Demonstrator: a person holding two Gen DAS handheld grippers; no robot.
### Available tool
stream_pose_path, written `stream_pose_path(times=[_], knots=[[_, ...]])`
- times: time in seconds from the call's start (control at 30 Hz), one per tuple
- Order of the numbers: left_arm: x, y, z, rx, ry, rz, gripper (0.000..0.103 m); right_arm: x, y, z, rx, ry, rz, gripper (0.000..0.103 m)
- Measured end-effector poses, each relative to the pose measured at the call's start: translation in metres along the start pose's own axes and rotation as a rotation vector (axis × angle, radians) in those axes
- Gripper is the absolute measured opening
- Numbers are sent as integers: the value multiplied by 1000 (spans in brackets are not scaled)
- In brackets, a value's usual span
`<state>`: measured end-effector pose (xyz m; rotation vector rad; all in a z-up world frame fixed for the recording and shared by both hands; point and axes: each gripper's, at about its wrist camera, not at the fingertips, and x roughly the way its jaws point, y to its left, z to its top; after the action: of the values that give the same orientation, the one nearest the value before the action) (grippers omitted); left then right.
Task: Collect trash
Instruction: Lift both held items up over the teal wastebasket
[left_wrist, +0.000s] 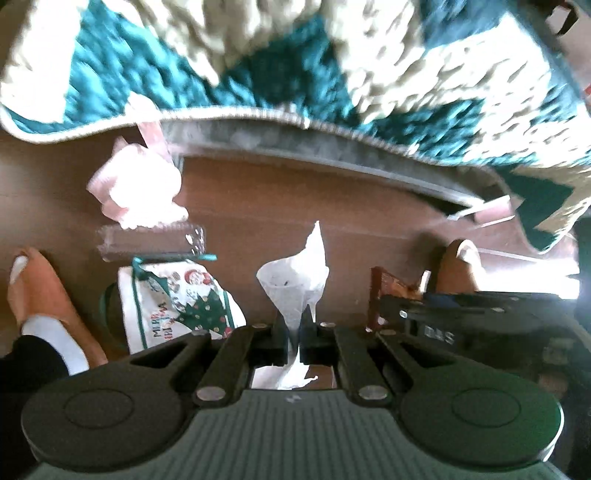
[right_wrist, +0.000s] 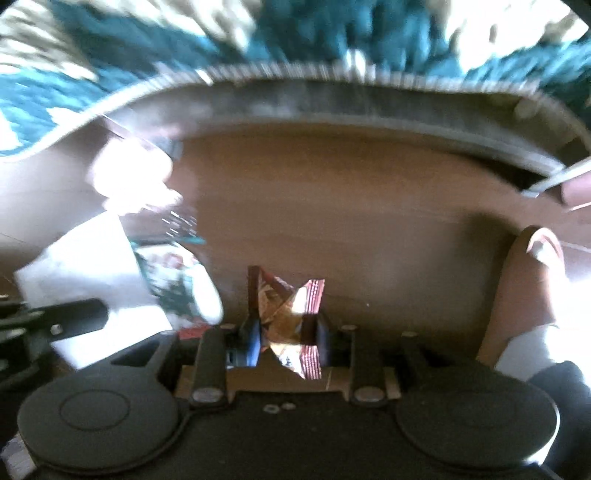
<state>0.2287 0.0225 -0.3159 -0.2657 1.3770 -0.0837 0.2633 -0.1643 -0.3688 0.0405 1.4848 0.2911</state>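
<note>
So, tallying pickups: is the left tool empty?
No, the left tool is shut on a white tissue.

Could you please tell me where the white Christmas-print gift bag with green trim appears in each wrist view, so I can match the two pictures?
Left wrist view: the white Christmas-print gift bag with green trim lies lower left, on the brown wooden floor.
Right wrist view: the same bag sits left of centre, blurred, partly behind a white tissue.
Shared landmark: the teal and cream rug, along the top of both.
</note>
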Motion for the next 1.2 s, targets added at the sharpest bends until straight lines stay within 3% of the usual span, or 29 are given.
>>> stream_pose_path(times=[0.37,0.63,0.97,1.2], knots=[[-141,-3,-21,-13,-270,-53,5,-169,44,-39,-103,-298,30,28],[-252,-12,-13,1,-514,-111,5,-276,84,-54,-199,-544,12,27],[-397,-29,38,25,-841,-100,5,-409,124,-19,-288,-839,-29,27],[-451,-48,92,60,-942,-86,5,-461,150,26,-310,-942,-47,27]])
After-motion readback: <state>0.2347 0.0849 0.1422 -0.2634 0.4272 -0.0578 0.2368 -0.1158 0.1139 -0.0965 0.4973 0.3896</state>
